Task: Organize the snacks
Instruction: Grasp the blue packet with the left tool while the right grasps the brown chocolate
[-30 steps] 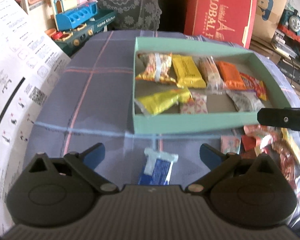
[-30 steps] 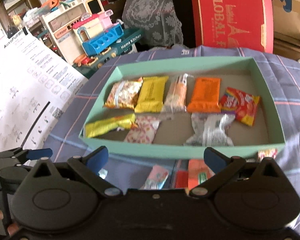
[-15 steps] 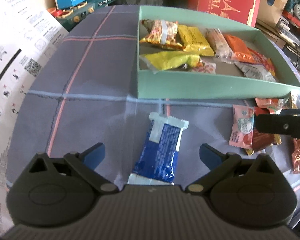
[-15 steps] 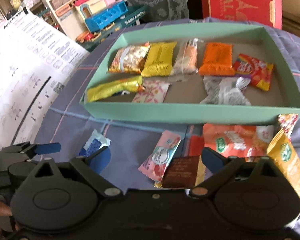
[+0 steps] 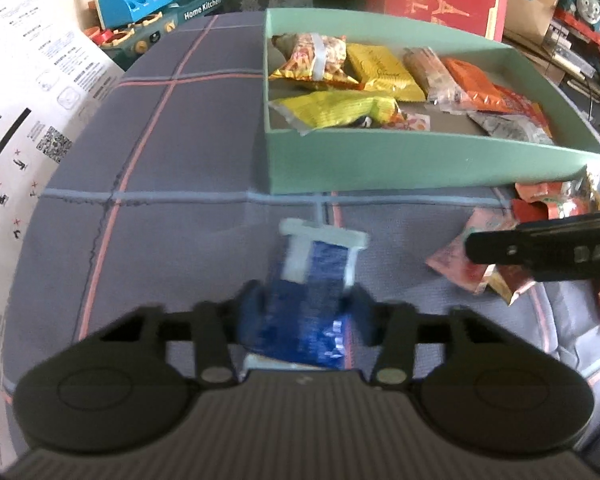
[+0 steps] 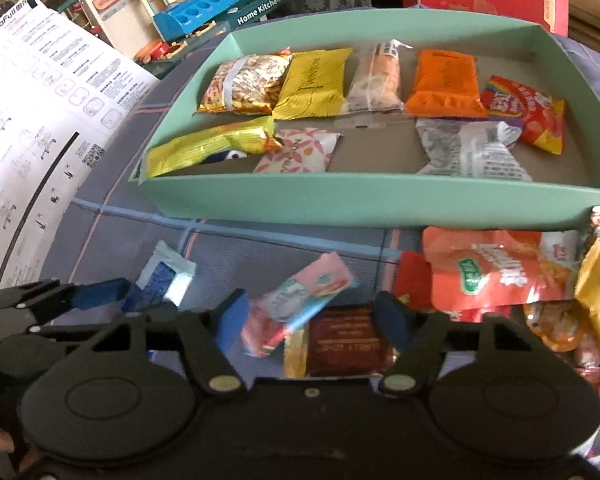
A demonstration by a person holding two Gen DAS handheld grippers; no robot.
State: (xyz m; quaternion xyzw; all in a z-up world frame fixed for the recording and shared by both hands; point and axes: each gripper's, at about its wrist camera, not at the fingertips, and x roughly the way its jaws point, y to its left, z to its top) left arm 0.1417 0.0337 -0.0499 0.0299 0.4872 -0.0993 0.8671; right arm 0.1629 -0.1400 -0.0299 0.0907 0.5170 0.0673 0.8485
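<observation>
Both grippers have narrowed: left gripper pinches the blue packet, right gripper half-spread around the pink packet; eight snacks fill the green box, a heap waiting at its 5 o'clock.

The left tool has closed around the blue-and-white snack packet; the right tool has narrowed over a pink packet.

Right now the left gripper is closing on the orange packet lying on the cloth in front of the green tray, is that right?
Not quite: the left gripper is closing on a blue and white packet, not an orange one. The left wrist view shows it between the fingers, on the cloth in front of the green tray.
</observation>
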